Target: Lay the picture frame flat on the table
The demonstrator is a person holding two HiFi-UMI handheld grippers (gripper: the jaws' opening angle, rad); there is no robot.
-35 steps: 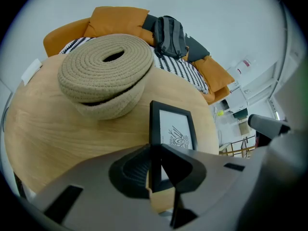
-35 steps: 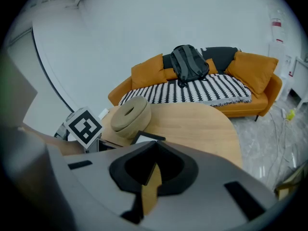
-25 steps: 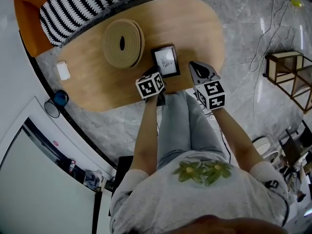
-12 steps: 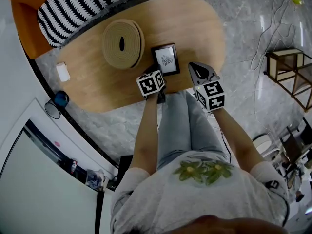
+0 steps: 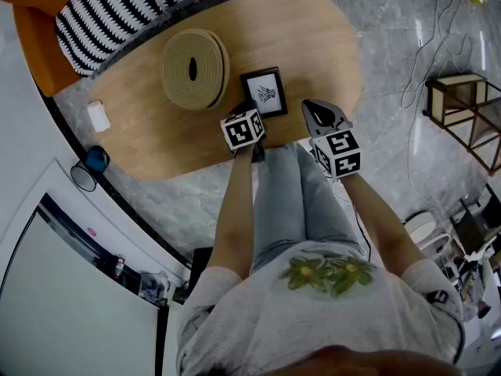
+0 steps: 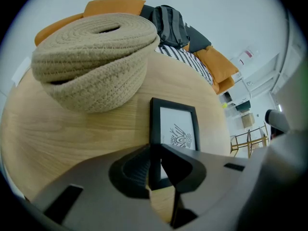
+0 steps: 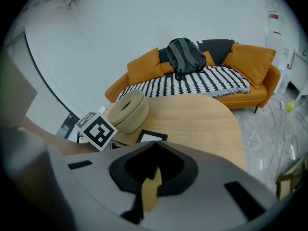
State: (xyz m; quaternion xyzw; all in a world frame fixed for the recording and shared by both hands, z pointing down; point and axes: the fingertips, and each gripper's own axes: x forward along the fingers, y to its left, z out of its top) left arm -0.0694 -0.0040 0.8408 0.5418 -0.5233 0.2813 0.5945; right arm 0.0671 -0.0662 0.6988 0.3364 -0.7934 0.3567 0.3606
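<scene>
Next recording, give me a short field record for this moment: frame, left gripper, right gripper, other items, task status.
picture frame: black border, print facing up, on the wooden table
left gripper: fingers closed on the frame's near edge
right gripper: fingers together, nothing held, by the table's near edge, apart from the frame
other items: woven basket beside the frame
task status: frame lies low while gripped; whether it is fully flat cannot be told

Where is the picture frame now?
In the head view, the picture frame is on the wooden table, right of the woven basket, its near edge in the left gripper.
</scene>
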